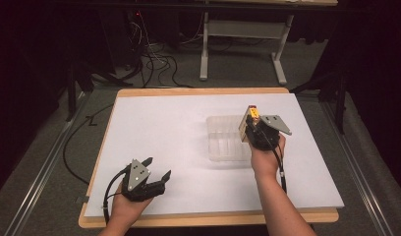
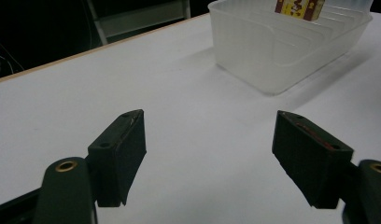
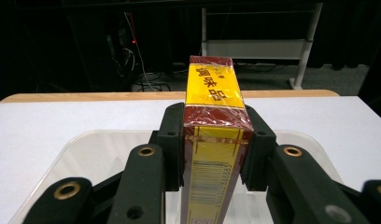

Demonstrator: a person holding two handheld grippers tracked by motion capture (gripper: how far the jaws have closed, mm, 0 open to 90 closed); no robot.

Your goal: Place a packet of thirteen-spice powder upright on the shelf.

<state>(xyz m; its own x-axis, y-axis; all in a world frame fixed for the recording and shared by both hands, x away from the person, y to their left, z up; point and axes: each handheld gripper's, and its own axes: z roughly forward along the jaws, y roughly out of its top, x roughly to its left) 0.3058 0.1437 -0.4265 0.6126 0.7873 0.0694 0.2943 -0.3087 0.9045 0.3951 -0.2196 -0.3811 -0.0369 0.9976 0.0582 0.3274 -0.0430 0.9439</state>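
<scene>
In the high view the right gripper holds a yellow-and-red box over the right end of the clear plastic bin; lowering it straight and level should keep it off the rim. The left gripper rests near left, jaws spread, empty. The left gripper view shows the bin's ribbed, translucent wall on the smooth white sheet. In the right gripper view the jaws pinch the box's glossy, film-wrapped sides.

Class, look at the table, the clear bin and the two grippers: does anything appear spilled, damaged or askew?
Nothing stands out. The right gripper holds the yellow-and-red box squarely above the clear bin; the left gripper waits open over the white table.
</scene>
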